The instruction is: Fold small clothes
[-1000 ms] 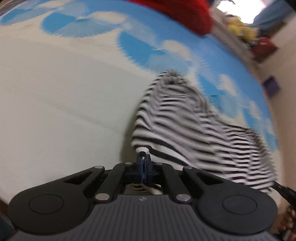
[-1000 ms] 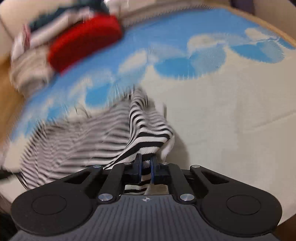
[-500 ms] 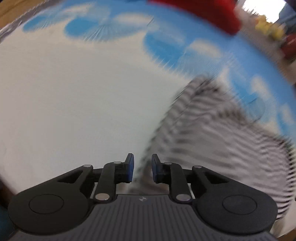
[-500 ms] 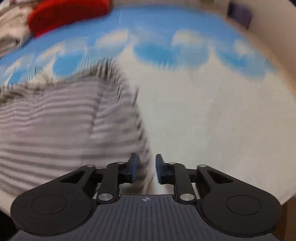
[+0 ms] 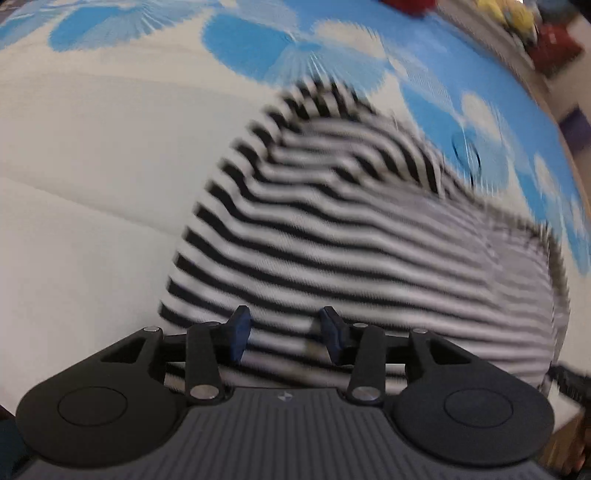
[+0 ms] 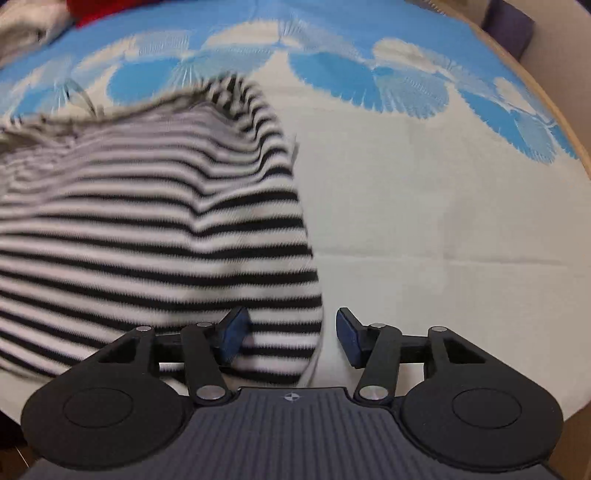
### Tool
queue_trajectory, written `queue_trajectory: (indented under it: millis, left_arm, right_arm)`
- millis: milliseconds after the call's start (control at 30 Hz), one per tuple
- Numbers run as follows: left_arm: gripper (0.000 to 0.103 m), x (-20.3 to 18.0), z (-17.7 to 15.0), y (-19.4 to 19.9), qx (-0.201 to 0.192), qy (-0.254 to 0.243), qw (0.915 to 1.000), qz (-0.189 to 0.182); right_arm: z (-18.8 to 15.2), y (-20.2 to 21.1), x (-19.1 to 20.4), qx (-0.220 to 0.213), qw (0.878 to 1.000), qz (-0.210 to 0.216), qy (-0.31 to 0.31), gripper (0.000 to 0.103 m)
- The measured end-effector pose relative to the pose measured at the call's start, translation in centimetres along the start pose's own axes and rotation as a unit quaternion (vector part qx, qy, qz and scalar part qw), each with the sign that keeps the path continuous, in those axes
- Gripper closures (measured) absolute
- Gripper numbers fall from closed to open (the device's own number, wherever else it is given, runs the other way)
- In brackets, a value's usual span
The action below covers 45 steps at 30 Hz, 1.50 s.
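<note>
A black-and-white striped garment (image 5: 351,236) lies spread on a blue-and-white patterned cloth (image 5: 92,155). My left gripper (image 5: 284,336) is open and empty, its fingers over the garment's near left edge. In the right wrist view the same garment (image 6: 147,229) fills the left side. My right gripper (image 6: 291,336) is open and empty over the garment's near right corner; its left finger is above the fabric, its right finger above bare cloth. Both views are motion-blurred.
A red fabric item (image 6: 99,11) and pale clothes (image 6: 26,26) lie at the far left of the right wrist view. Yellow and dark red items (image 5: 535,33) sit beyond the cloth's far right edge. The table's wooden rim (image 6: 569,125) curves at right.
Both grippers were shut on the striped garment's corners, holding it up. They have opened and let go, and the garment now lies flat on the cloth.
</note>
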<state>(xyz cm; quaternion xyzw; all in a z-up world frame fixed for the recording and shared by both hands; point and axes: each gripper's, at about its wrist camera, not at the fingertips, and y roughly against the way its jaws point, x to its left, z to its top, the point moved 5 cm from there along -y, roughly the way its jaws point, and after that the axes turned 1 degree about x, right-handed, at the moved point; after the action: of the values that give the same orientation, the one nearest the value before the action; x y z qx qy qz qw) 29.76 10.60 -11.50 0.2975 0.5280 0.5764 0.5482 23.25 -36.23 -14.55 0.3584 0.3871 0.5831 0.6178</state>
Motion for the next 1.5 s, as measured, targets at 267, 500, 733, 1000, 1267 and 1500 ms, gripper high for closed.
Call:
queue_trajectory:
  millis: [267, 500, 733, 1000, 1267, 1500]
  left_arm:
    - [0.056, 1.0, 1.3, 2.2, -0.051, 0.014, 0.9983, 0.024]
    - [0.056, 1.3, 1.4, 1.9, -0.055, 0.020, 0.9979, 0.028]
    - [0.056, 1.7, 1.3, 3.2, -0.081, 0.026, 0.9961, 0.021]
    - [0.059, -2.0, 1.6, 5.4, -0.102, -0.088, 0.9905, -0.026]
    - [0.059, -3.6, -1.1, -0.3, 0.034, -0.177, 0.9832, -0.027]
    - [0.052, 1.8, 2.1, 3.2, -0.044, -0.019, 0.9951, -0.087]
  right_arm:
    - [0.9, 3.5, -0.9, -0.099, 0.995, 0.010, -0.012, 0.049]
    - [2.1, 4.9, -1.8, -0.141, 0.989, 0.023, -0.045, 0.049]
    - [2.5, 7.3, -1.9, -0.192, 0.979, 0.040, -0.055, 0.048]
    - [2.4, 6.3, -1.3, -0.159, 0.984, 0.059, -0.058, 0.048]
    - [-0.4, -0.3, 0.9, 0.023, 1.000, 0.011, 0.015, 0.048]
    - [2.6, 4.6, -0.5, -0.107, 0.993, 0.022, -0.049, 0.048]
